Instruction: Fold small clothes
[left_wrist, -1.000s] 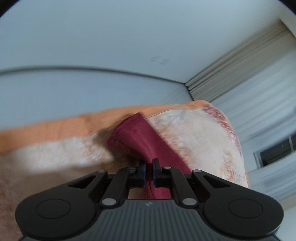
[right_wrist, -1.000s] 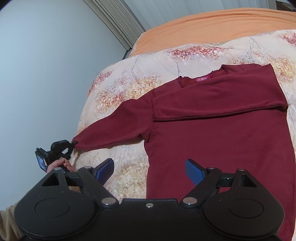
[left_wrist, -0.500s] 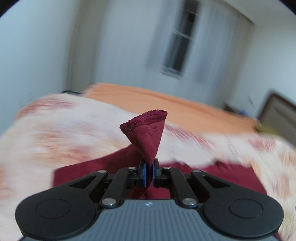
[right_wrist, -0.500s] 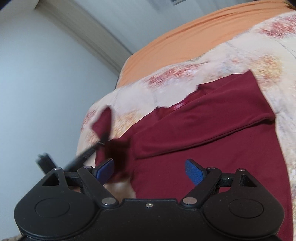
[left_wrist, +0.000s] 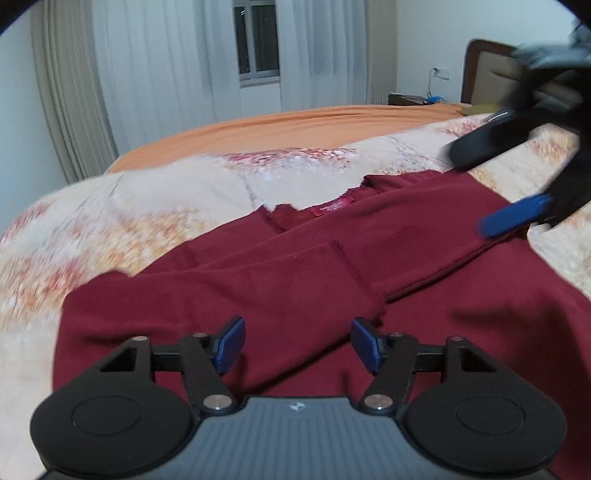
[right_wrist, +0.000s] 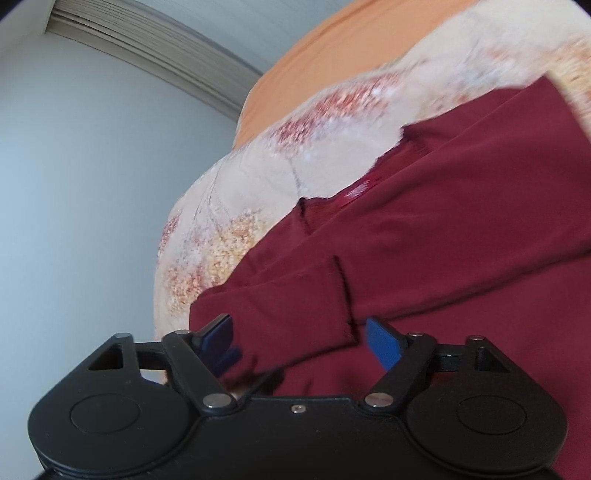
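The red sweater (left_wrist: 424, 295) lies flat on the flowery blanket (left_wrist: 147, 206) on the bed, both sleeves folded across its chest. It looks soft, light and floppy, so a hem corner or a side edge is a good place to pinch. A moment ago the left gripper (left_wrist: 297, 345) held the sleeve cuff; now its jaws are apart and hold nothing. The right gripper (right_wrist: 299, 338) is spread wide too.
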